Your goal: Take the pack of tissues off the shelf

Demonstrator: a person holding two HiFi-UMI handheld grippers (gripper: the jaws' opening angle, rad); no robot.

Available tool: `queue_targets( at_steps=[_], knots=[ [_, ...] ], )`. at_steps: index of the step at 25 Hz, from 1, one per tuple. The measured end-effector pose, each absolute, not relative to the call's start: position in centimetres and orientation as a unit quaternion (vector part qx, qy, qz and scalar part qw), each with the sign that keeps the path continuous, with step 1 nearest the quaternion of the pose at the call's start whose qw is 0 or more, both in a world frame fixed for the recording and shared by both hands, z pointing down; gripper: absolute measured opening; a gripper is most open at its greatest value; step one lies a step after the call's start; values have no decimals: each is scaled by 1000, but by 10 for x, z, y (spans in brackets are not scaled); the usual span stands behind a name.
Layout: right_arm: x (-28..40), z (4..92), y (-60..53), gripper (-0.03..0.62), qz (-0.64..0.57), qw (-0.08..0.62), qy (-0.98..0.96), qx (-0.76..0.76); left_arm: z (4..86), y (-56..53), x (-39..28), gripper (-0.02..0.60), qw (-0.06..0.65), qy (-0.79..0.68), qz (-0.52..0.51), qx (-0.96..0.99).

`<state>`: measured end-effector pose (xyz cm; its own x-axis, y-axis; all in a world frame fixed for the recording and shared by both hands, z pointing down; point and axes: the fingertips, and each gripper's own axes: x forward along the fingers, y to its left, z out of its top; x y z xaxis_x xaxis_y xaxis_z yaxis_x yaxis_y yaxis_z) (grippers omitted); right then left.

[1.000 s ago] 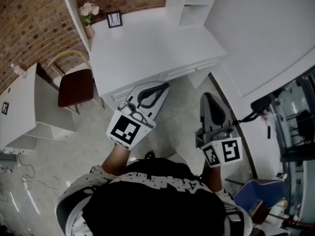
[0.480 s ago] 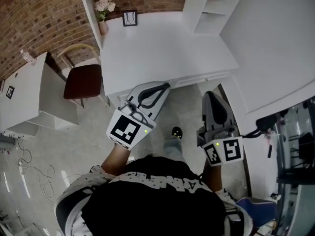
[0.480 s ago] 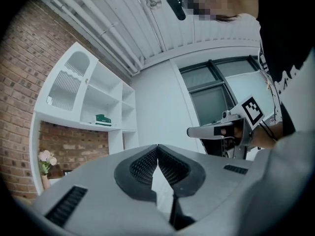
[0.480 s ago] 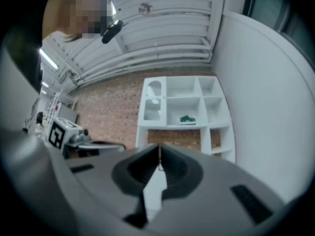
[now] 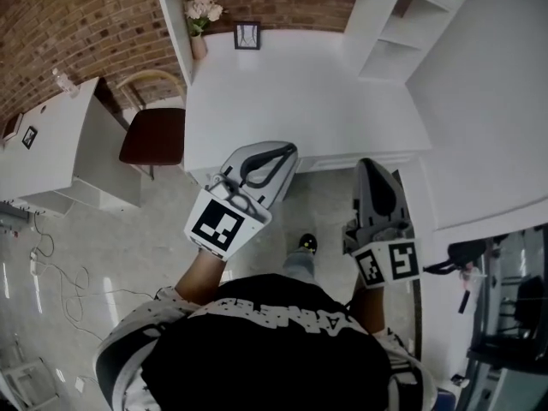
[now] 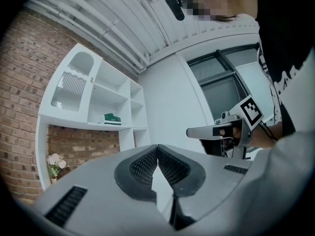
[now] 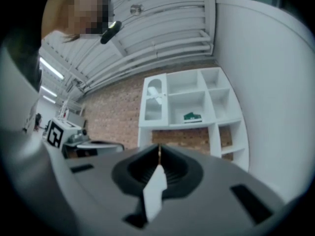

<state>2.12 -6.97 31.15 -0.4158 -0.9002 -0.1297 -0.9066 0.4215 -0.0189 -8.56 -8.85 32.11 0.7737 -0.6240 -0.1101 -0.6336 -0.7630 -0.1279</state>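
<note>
The pack of tissues (image 6: 112, 118) is small and green and lies in a middle compartment of the white shelf unit (image 6: 93, 107) against the brick wall. It also shows in the right gripper view, pack of tissues (image 7: 192, 116), far ahead of the jaws. My left gripper (image 5: 288, 149) and right gripper (image 5: 367, 164) are held side by side in front of my body, at the near edge of the white desk (image 5: 300, 84). Both are shut with nothing between the jaws, and both are well short of the shelf. The pack is hidden in the head view.
A chair with a dark seat (image 5: 154, 135) stands left of the desk. A vase of flowers (image 5: 202, 17) and a small picture frame (image 5: 247, 34) sit at the desk's back edge. A white side table (image 5: 60, 152) is at the far left. The shelf unit (image 5: 398, 20) rises at the back right.
The desk, chair and shelf have slid nearer and to the right in the head view as the person walked towards them. Both grippers stay shut and empty, held the same way.
</note>
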Motion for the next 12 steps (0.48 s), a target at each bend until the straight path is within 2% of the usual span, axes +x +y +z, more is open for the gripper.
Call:
queue_targets(
  at_steps=[12],
  knots=[
    [55, 304, -129, 32, 23, 78, 867, -491, 311, -133, -57, 35, 87, 387, 16, -918]
  ],
)
